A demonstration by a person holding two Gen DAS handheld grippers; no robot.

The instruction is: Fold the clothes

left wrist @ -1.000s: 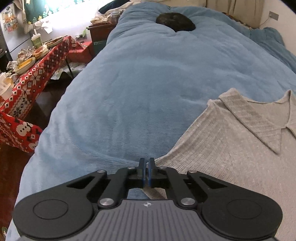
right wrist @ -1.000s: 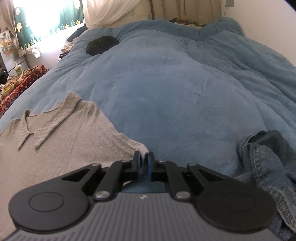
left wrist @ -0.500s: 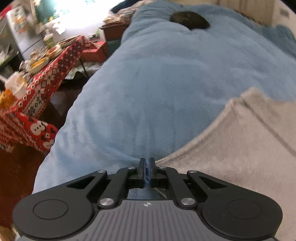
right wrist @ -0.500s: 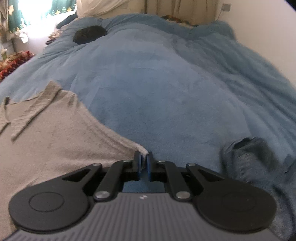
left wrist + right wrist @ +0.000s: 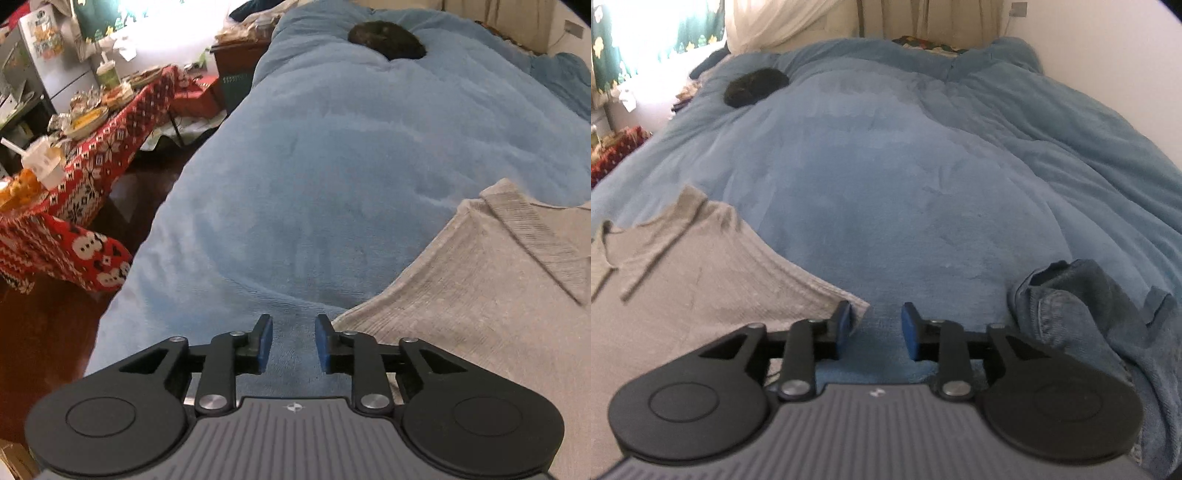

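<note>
The left gripper [image 5: 293, 341] jaws are opening over the blue blanket [image 5: 332, 177], beside the grey shirt [image 5: 480, 295].

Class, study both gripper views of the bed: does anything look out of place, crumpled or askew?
Yes. The blue jeans lie in a crumpled heap at the right, unfolded, while the grey collared top is spread flat. A dark round object rests on the blanket near the far end; I cannot tell what it is.

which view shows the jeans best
The right wrist view. The crumpled blue jeans lie on the blue blanket at lower right, with a seam and folds visible, though they run off the frame edge. The left wrist view shows no jeans, only the grey sweater and blanket.
</note>
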